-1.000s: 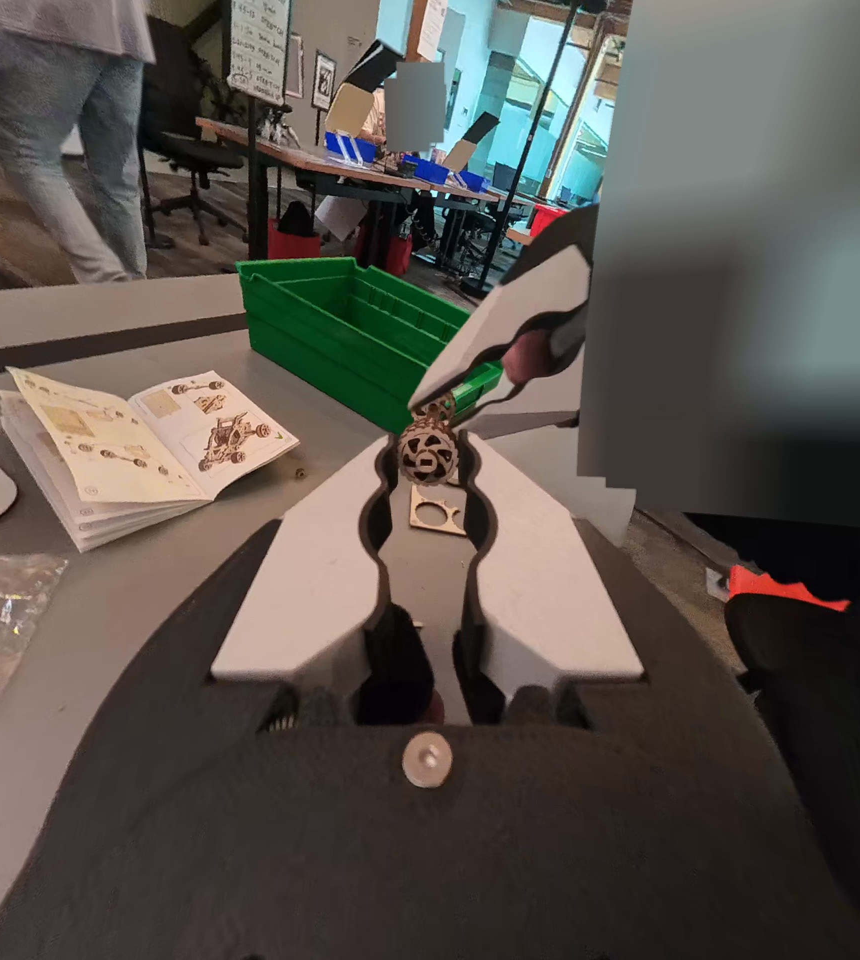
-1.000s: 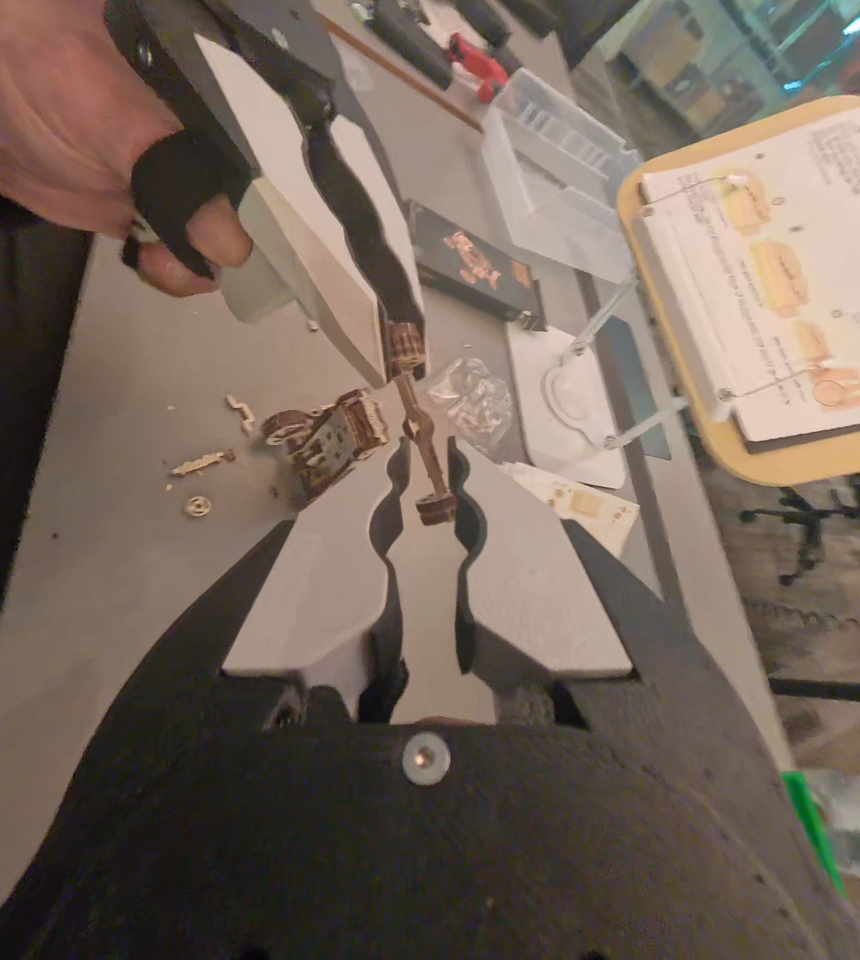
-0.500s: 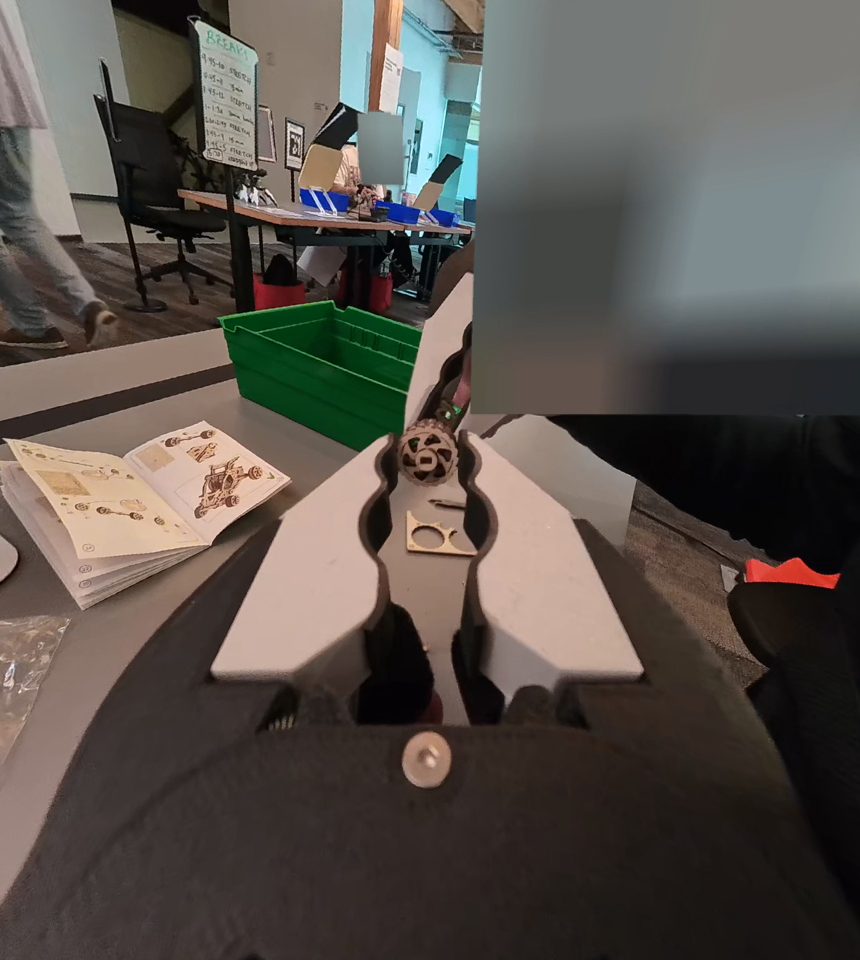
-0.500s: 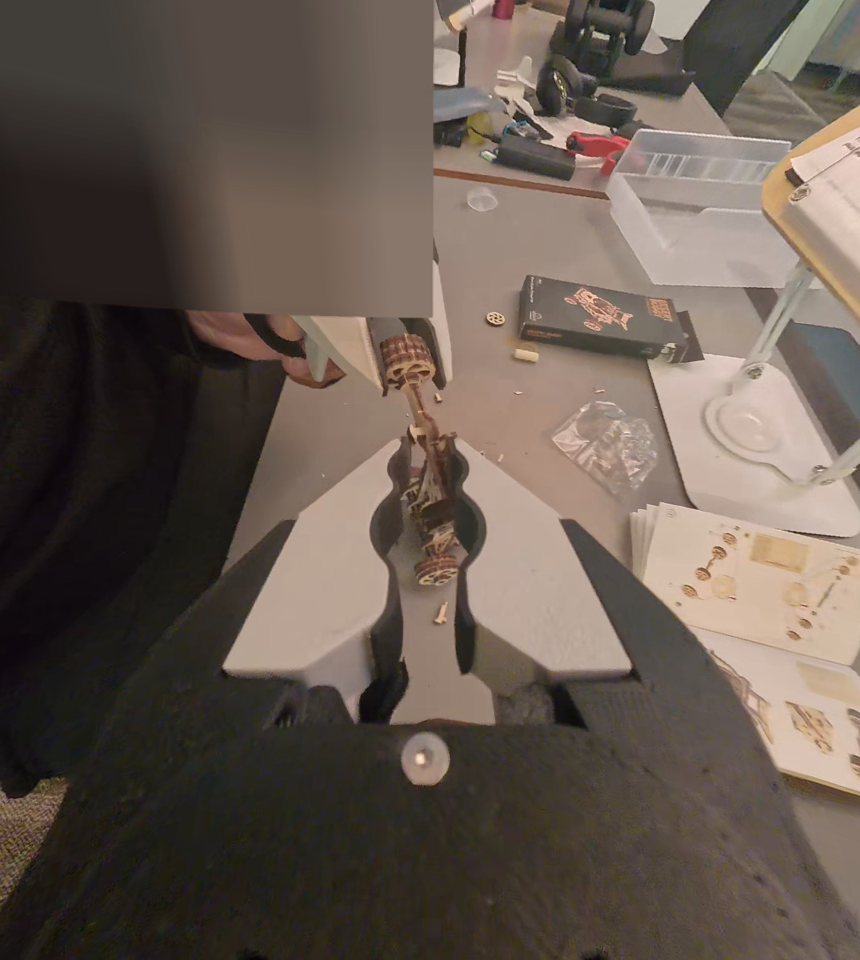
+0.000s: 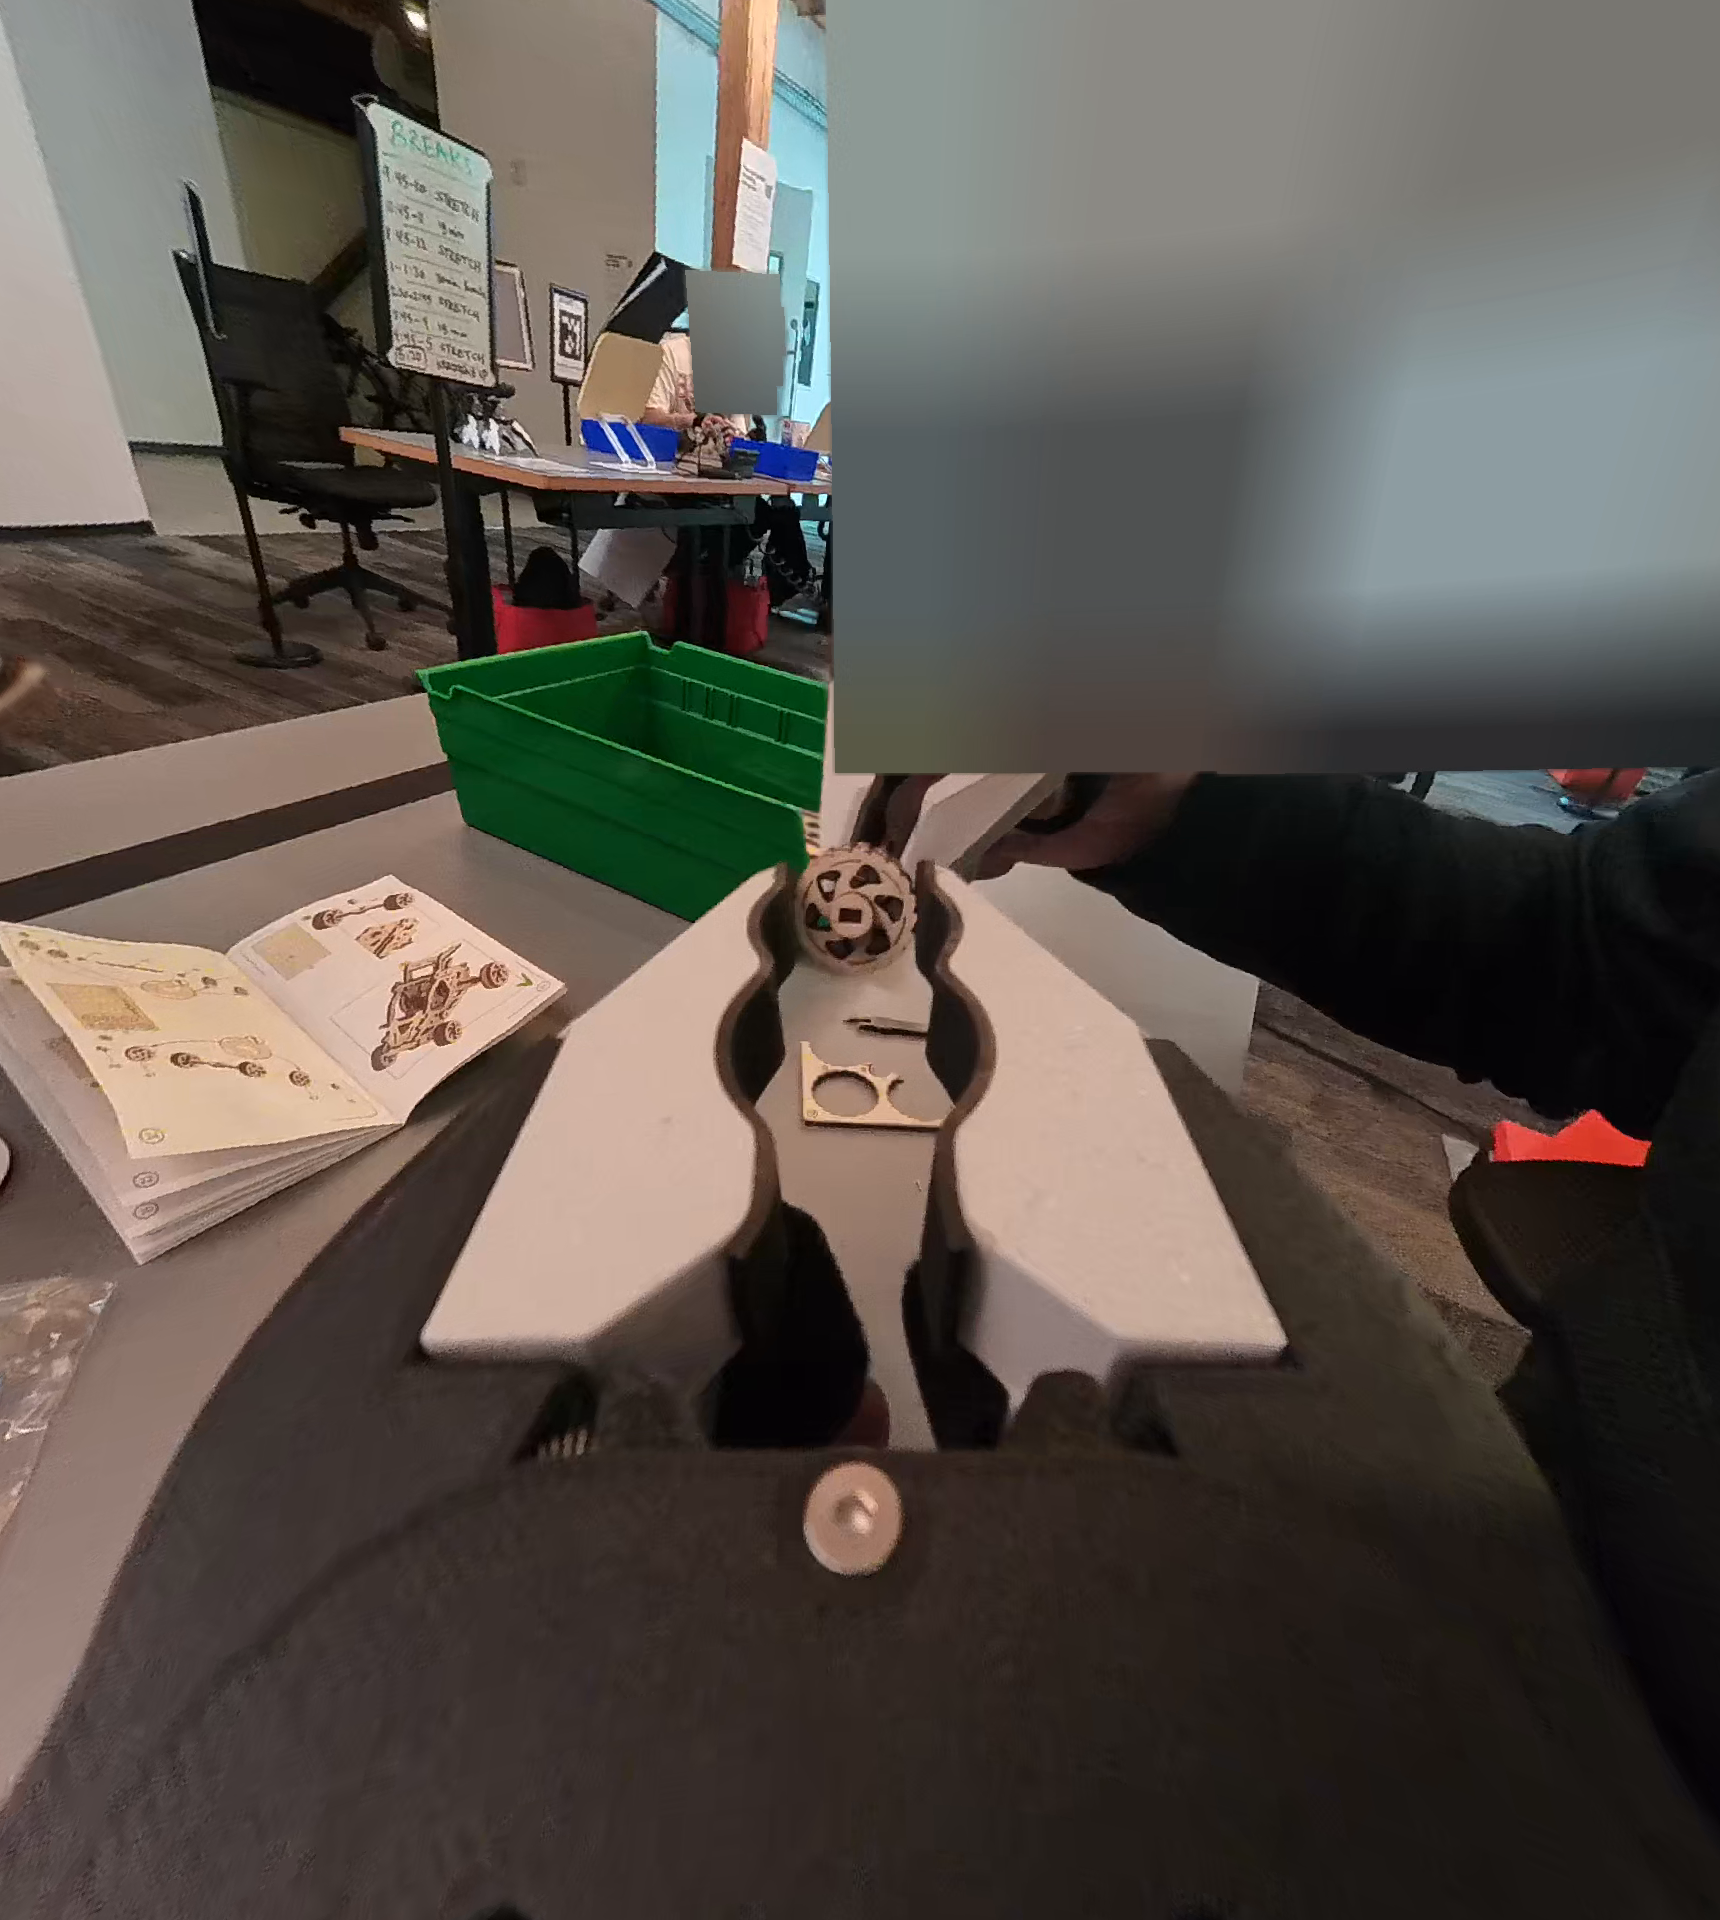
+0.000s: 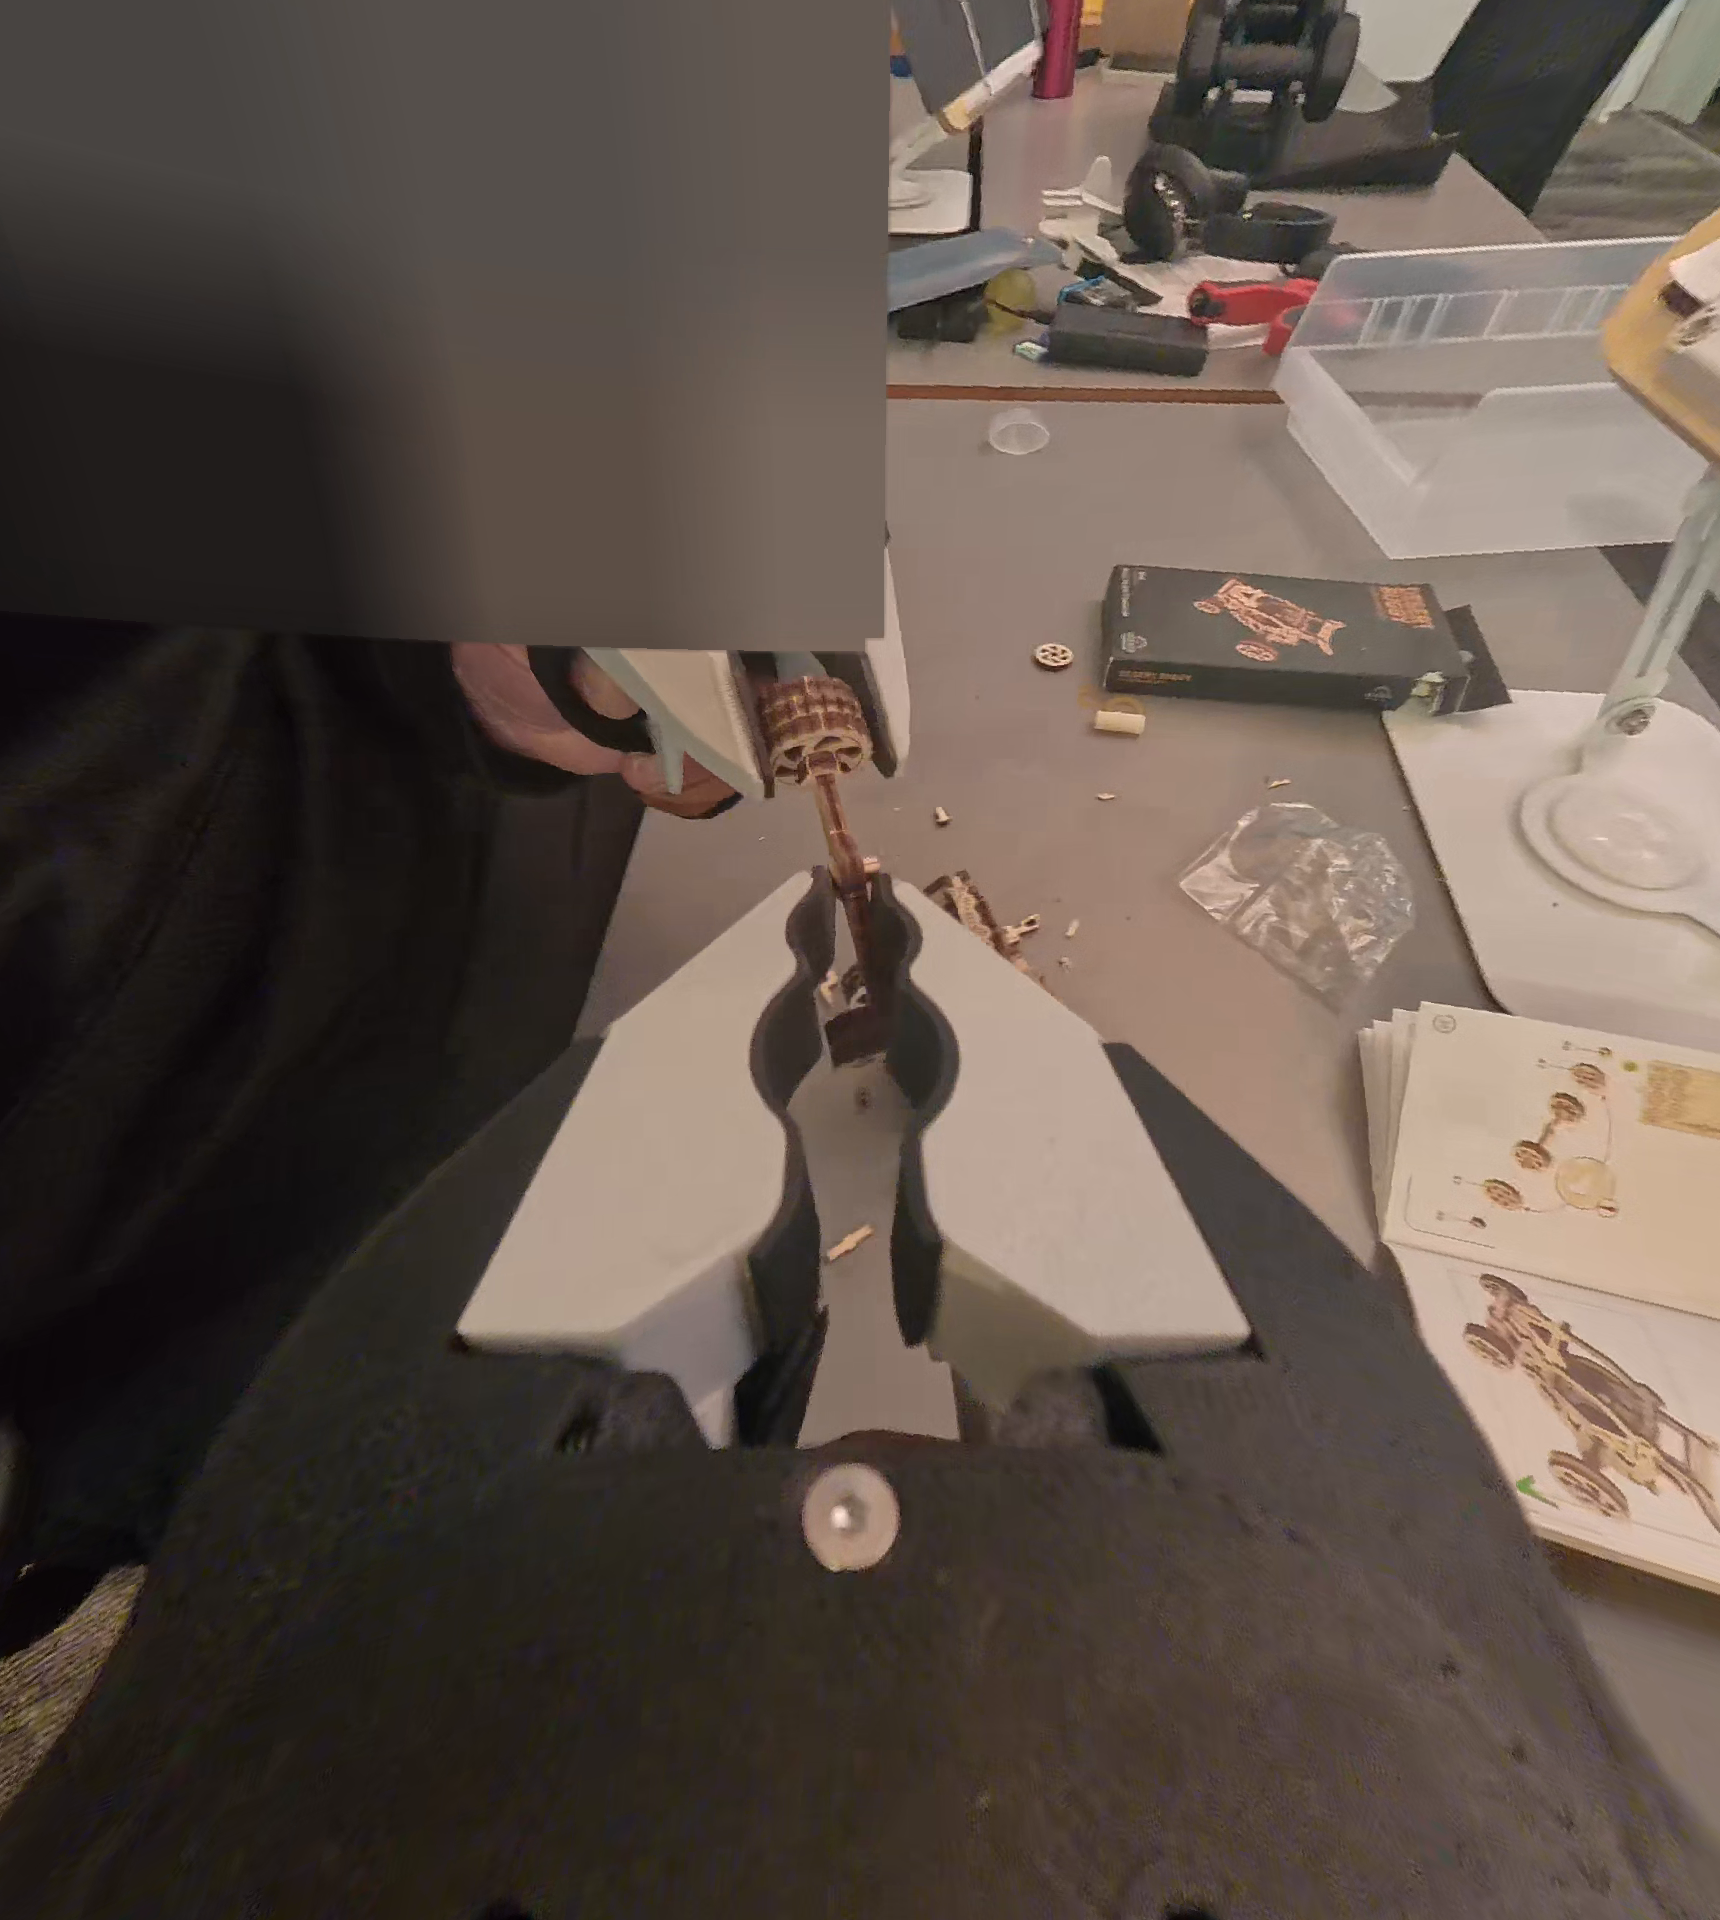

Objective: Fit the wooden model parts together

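The left gripper (image 5: 851, 914) pinches the wooden wheel (image 5: 848, 920) tight while the right gripper (image 6: 851, 904) squeezes the axle stick (image 6: 851, 925), so the parts stay lined up.

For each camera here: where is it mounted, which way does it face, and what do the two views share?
Left wrist view: on the left claw, facing the green bin; a dark sleeve shows.
Right wrist view: on the right claw, facing the black box; a hand shows.
Shared: the wooden wheel, the booklet.
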A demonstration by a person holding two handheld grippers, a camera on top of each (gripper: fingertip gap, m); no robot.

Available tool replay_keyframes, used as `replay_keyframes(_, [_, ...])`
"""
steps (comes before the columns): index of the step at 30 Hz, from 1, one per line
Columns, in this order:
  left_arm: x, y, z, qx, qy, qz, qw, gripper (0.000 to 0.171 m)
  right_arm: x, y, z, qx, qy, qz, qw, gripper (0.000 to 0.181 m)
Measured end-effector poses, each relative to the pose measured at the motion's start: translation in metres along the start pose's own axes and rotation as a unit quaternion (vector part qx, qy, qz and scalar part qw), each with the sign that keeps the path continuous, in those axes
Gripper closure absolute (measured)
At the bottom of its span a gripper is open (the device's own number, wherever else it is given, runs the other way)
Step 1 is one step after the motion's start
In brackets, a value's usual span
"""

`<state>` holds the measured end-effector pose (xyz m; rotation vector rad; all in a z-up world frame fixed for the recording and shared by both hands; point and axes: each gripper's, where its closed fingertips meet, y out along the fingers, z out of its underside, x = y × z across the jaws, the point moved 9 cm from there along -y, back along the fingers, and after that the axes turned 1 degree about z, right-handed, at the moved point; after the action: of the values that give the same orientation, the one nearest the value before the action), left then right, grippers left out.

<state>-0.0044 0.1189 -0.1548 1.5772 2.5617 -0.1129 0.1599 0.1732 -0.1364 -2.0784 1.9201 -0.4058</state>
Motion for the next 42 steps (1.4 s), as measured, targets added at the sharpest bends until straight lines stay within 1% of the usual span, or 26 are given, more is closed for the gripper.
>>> replay_keyframes(4, [-0.001,-0.002,-0.003,-0.010,0.013,0.002,1.000,0.152,0.003,-0.001,-0.003,-0.014,-0.005,0.017,1.000,0.178])
replay_keyframes(8, [-0.002,-0.007,0.005,-0.005,0.012,0.008,1.000,0.151,0.011,0.005,0.000,-0.001,-0.041,0.029,0.999,0.177])
replay_keyframes(11, [-0.004,-0.013,0.016,0.018,0.029,0.003,0.999,0.151,0.014,0.013,0.010,-0.002,-0.034,0.032,0.999,0.173])
replay_keyframes(13, [-0.005,-0.017,0.026,0.028,0.027,0.001,0.999,0.151,0.018,0.021,0.020,0.001,-0.032,0.030,0.999,0.175])
replay_keyframes(15, [-0.004,-0.021,0.035,0.043,0.016,0.002,0.999,0.151,0.023,0.029,0.029,0.012,-0.034,0.024,0.999,0.177])
replay_keyframes(17, [-0.001,-0.025,0.050,0.079,0.004,-0.002,0.997,0.150,0.025,0.038,0.039,0.037,-0.035,0.026,0.998,0.178])
replay_keyframes(19, [0.001,-0.030,0.059,0.090,-0.009,-0.016,0.996,0.150,0.026,0.046,0.046,0.046,-0.040,0.026,0.998,0.179])
replay_keyframes(24, [0.003,-0.033,0.060,0.097,0.037,-0.042,0.994,0.152,0.022,0.053,0.049,0.032,-0.055,0.051,0.997,0.178])
replay_keyframes(27, [0.007,-0.034,0.064,0.106,0.041,-0.040,0.993,0.152,0.022,0.056,0.050,0.049,-0.080,0.062,0.994,0.178])
replay_keyframes(28, [0.008,-0.034,0.065,0.113,0.043,-0.043,0.992,0.154,0.022,0.056,0.050,0.052,-0.083,0.063,0.993,0.179])
replay_keyframes(29, [0.010,-0.035,0.067,0.126,0.050,-0.046,0.990,0.160,0.021,0.057,0.051,0.063,-0.089,0.065,0.992,0.180])
replay_keyframes(30, [0.010,-0.036,0.068,0.133,0.056,-0.043,0.989,0.160,0.020,0.058,0.052,0.077,-0.098,0.075,0.989,0.181])
replay_keyframes(33, [0.015,-0.039,0.064,0.145,0.067,-0.058,0.985,0.149,0.021,0.062,0.051,0.102,-0.117,0.063,0.986,0.181])
replay_keyframes(36, [0.017,-0.038,0.060,0.179,0.100,-0.067,0.977,0.124,0.020,0.064,0.048,0.131,-0.131,0.055,0.981,0.181])
replay_keyframes(37, [0.016,-0.036,0.059,0.195,0.120,-0.064,0.971,0.120,0.020,0.065,0.047,0.138,-0.132,0.049,0.980,0.181])
replay_keyframes(39, [0.010,-0.032,0.059,0.216,0.158,-0.044,0.962,0.131,0.021,0.068,0.047,0.165,-0.142,0.036,0.975,0.181])
replay_keyframes(41, [0.009,-0.028,0.060,0.236,0.174,-0.033,0.955,0.150,0.021,0.069,0.044,0.177,-0.151,0.028,0.972,0.181])
replay_keyframes(42, [0.010,-0.028,0.061,0.242,0.175,-0.035,0.954,0.150,0.021,0.070,0.043,0.186,-0.154,0.026,0.970,0.181])
